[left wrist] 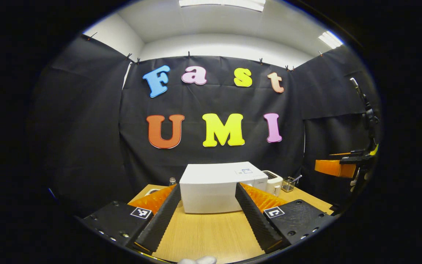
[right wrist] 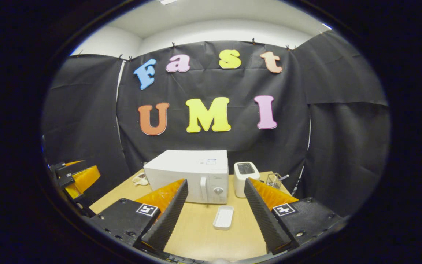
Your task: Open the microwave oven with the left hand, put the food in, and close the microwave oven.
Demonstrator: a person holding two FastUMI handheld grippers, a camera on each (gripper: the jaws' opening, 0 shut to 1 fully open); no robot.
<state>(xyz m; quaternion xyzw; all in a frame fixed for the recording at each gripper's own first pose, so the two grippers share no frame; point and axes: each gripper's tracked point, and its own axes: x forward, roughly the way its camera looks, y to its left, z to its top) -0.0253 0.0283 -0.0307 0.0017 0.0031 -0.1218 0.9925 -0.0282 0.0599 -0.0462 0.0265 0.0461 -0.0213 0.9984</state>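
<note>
The white box-shaped microwave oven (right wrist: 191, 175) is seen standing toward the back of the light wooden surface (right wrist: 203, 234), its door shut, with a vertical handle and a round knob at the right of its front. In the left gripper view the same microwave oven (left wrist: 216, 187) is seen between the spread fingers, well ahead of them. A shallow white rectangular tray (right wrist: 223, 217) is laid on the surface just in front of the oven's right end; whether anything lies in it cannot be told. A small white toaster (right wrist: 245, 178) is placed just beside the oven on its right, and a small wire basket (right wrist: 274, 179) is set near the toaster, farther right. A small pale item (right wrist: 140, 179), too small to make out, is seen at the oven's left. The left gripper (left wrist: 207, 216) is held above the near part of the surface with its jaws wide apart and nothing between them. The right gripper (right wrist: 214, 216) is likewise held wide and unloaded, the tray lying on the surface ahead, between its fingers.
</note>
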